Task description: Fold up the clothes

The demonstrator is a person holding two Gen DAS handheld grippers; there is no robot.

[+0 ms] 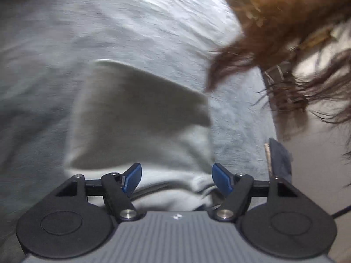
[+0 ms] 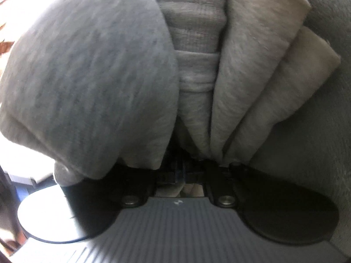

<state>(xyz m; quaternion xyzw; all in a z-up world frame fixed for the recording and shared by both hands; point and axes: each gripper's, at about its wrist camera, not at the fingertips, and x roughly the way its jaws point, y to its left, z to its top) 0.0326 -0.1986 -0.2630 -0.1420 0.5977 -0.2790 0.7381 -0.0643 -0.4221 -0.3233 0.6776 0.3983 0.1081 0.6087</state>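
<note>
A: What is the left hand-held gripper (image 1: 176,178) doing?

B: Its jaws stand apart, blue pads (image 1: 132,178) clear of the cloth. Nothing is pinched between them. Below and ahead of it lies a pale grey garment (image 1: 136,118), folded over on itself, on a light blue-grey sheet (image 1: 131,22) that fills most of the left wrist view.

A: Is the surface under the sheet a bed or a desk?

B: I cannot tell. The picture is blurred. At the right edge there is a brown fringed thing (image 1: 283,28), shaggy, lying partly over the sheet.

A: And the right hand-held gripper (image 2: 183,172)?

B: Closed tight on a grey sweatshirt-like garment (image 2: 87,65). The cloth bunches into pleats where the jaws meet and fans upward, a ribbed band (image 2: 193,32) showing in the middle, a paler fleecy inner side (image 2: 258,70) to the right. Its fingertips are buried in the fabric.
</note>
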